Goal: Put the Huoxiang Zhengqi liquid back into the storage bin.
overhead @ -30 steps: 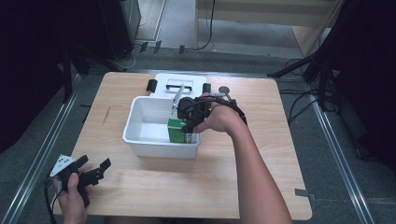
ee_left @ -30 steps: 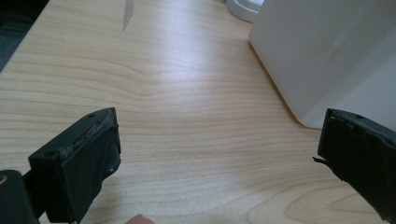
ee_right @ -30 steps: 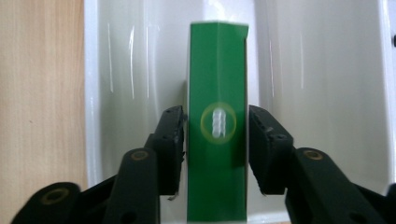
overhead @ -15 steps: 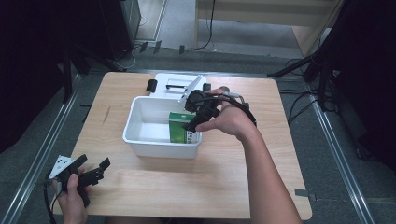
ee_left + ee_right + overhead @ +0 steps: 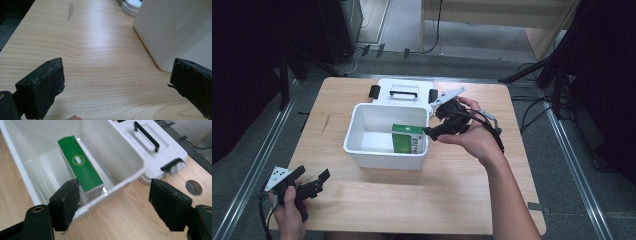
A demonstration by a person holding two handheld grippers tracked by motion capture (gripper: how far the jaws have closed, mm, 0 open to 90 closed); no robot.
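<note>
Green box stands on edge inside my white bin, against the wall nearest my right gripper, and nothing presses on it. Looking along that gripper, I see its jaws spread wide; they have just been opening, and only the bin's corner and bare wood lie between them. One finger sits in front of the box's near end, outside the bin wall, and I cannot tell whether it brushes the rim; the other finger hangs over the tabletop, well apart from the box. From above, the box lies in the bin's right half with its label face showing, and my right hand holds the gripper just beside the bin's right rim.

Beyond the bin, its white lid lies flat on the table, touching the far rim, black handle up, a black latch at each end. A round hole in the wood shows near the lid's corner.

My left gripper rests at the near left corner of the table, well apart from the bin, in my left hand. Its jaws are released too, wide apart with only wood grain between them; the bin's outer wall rises ahead of them.
</note>
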